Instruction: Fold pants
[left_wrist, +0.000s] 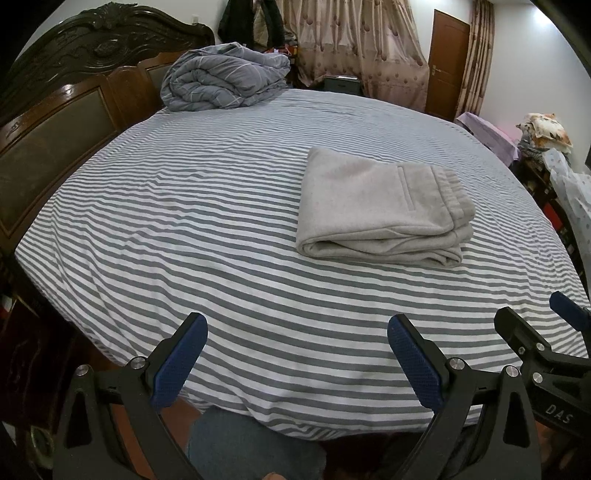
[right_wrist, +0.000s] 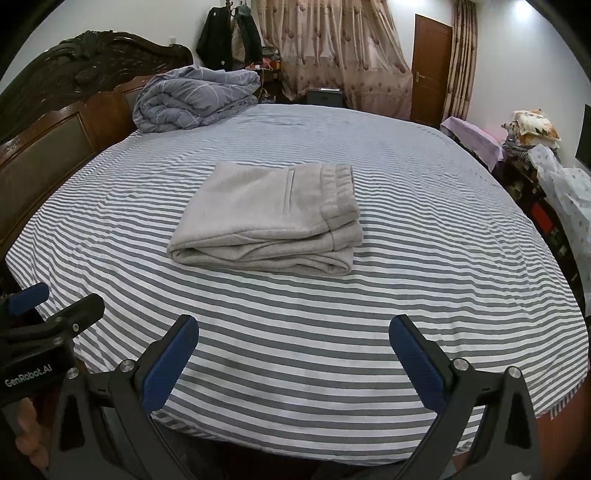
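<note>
Left gripper (left_wrist: 295, 354): spread wide, empty, held above near edge of bed.
Right gripper (right_wrist: 293, 356): likewise spread wide, nothing between blue pads (right_wrist: 170, 369), well short of the pants.
Pants (right_wrist: 267, 216): light grey, folded into a compact stack, waistband and pocket slit on top, lying mid-bed on striped sheet (right_wrist: 332, 332).
Comforter (right_wrist: 195, 98): bundled by carved headboard (right_wrist: 55, 122), well apart from pants.

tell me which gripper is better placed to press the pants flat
Right, probably. The pants lie nearly straight ahead of the right gripper; from the left gripper they sit off to its right. Both are open.
</note>
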